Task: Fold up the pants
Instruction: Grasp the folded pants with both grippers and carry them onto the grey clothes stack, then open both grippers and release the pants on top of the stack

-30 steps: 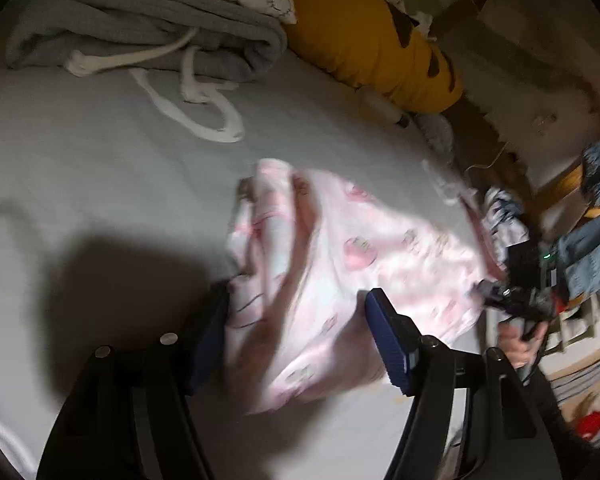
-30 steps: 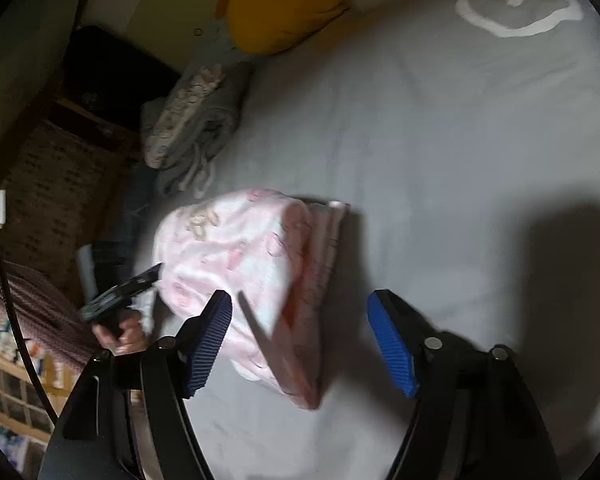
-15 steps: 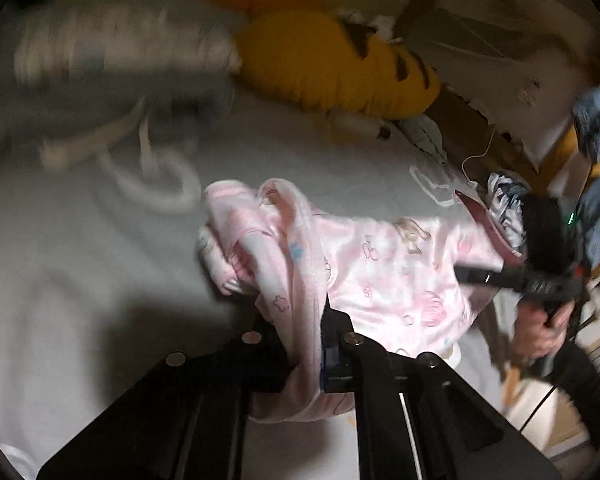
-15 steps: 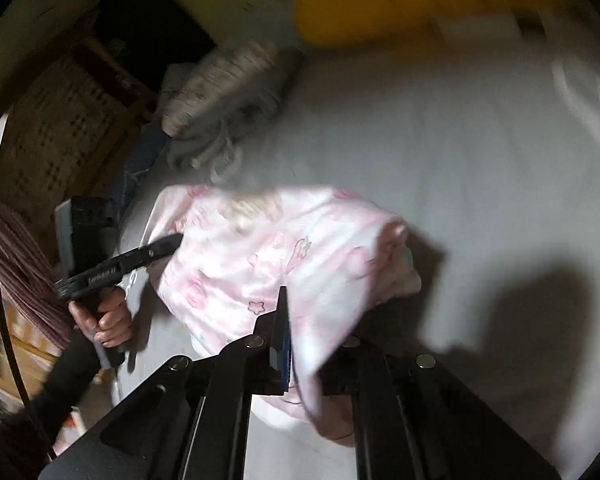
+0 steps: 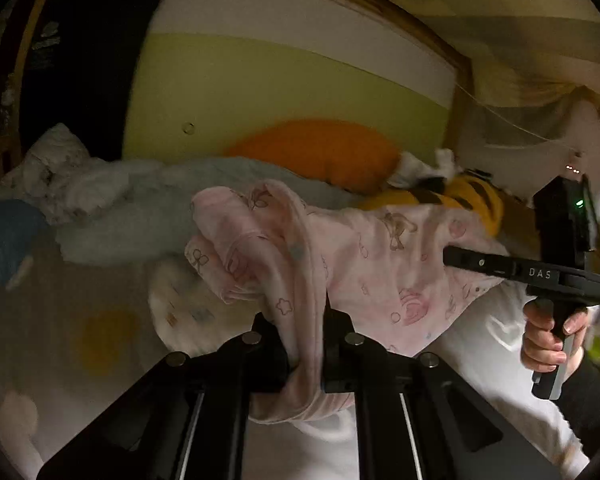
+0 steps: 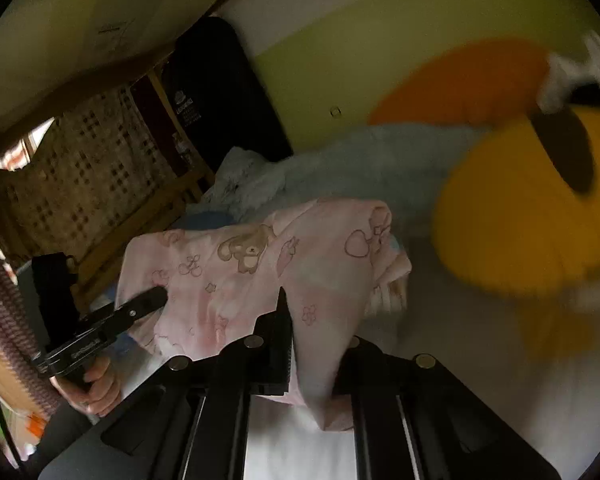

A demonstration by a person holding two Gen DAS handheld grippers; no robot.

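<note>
- the pink printed pants [image 5: 364, 264] hang in the air above the white bed sheet [image 5: 496, 344], stretched between the two tools, with bears, cherries and hearts printed on the cloth.
- the left tool [image 5: 305, 344] is clenched on a bunched fold of the pants; its jaws have just been closing, and the fabric is pinched between them and spills out below the fingers.
- the right tool [image 6: 312, 356] is likewise clamped on the pants, its jaws having just been closing with a thick fold of cloth between them that drops down past the fingertips.
- in the left wrist view the right tool [image 5: 500, 266] shows as a black bar reaching into the far edge of the pants, with the person's right hand [image 5: 548, 340] wrapped round its handle.
- in the right wrist view the left tool [image 6: 148, 304] enters the opposite edge of the garment, and the left hand [image 6: 96, 388] grips its handle.
- behind the pants lie an orange pillow [image 5: 320, 152], a yellow plush toy with dark stripes [image 6: 532, 208] and a pale blue blanket [image 5: 148, 208], all on the bed near the green and white wall [image 5: 284, 80].
- a wooden lattice frame [image 6: 88, 168] stands at the side of the bed.
</note>
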